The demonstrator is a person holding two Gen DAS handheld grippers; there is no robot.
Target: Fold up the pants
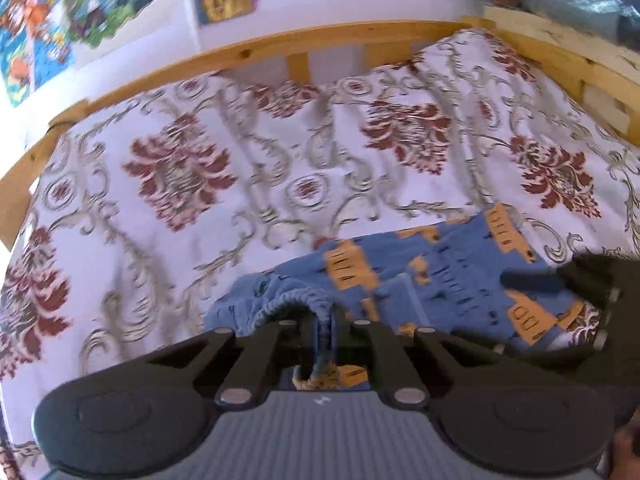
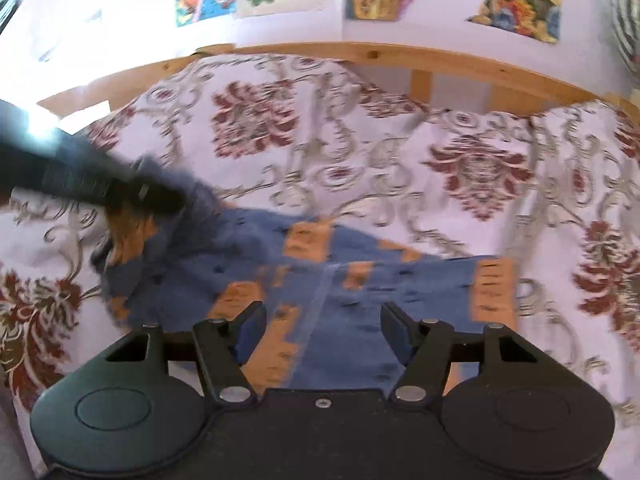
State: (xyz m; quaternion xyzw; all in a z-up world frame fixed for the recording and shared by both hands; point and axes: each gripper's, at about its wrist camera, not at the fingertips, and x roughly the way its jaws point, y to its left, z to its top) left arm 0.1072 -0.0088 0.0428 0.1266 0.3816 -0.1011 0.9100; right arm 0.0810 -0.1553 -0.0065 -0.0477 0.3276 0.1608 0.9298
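While both views blur with motion, the layout reads clearly enough. At the far left, colourful posters (image 1: 36,28) hang on a white wall (image 2: 100,20), and below them a wooden bed frame (image 1: 224,50) curves round the far side of a bedspread (image 1: 132,240) patterned with dark red flowers and grey scrolls.

Near the middle of the bedspread lie the pants (image 2: 360,280), blue with orange blocks and small dark marks. They are spread across the cover, rumpled and bunched at their left end and flatter toward the right, where an orange-striped edge sits.

At that left end the left gripper (image 1: 325,330) has its jaws together, clamped on the gathered waistband (image 1: 280,302) of the pants; a fold of blue and orange cloth shows between the fingers (image 1: 306,328). From the right wrist view this gripper appears as a dark blurred shape (image 2: 120,188) lifting the bunched cloth slightly off the bedspread.

Further right, the right gripper (image 2: 323,330) hovers over the flatter part of the pants with its jaws wide apart; nothing is between the blue pads (image 2: 252,330). In the left wrist view it shows as a dark blurred shape (image 1: 580,280) at the right edge, over the pants' right end.

At the far right a striped object (image 2: 626,24) sits beyond the frame, too blurred to identify.
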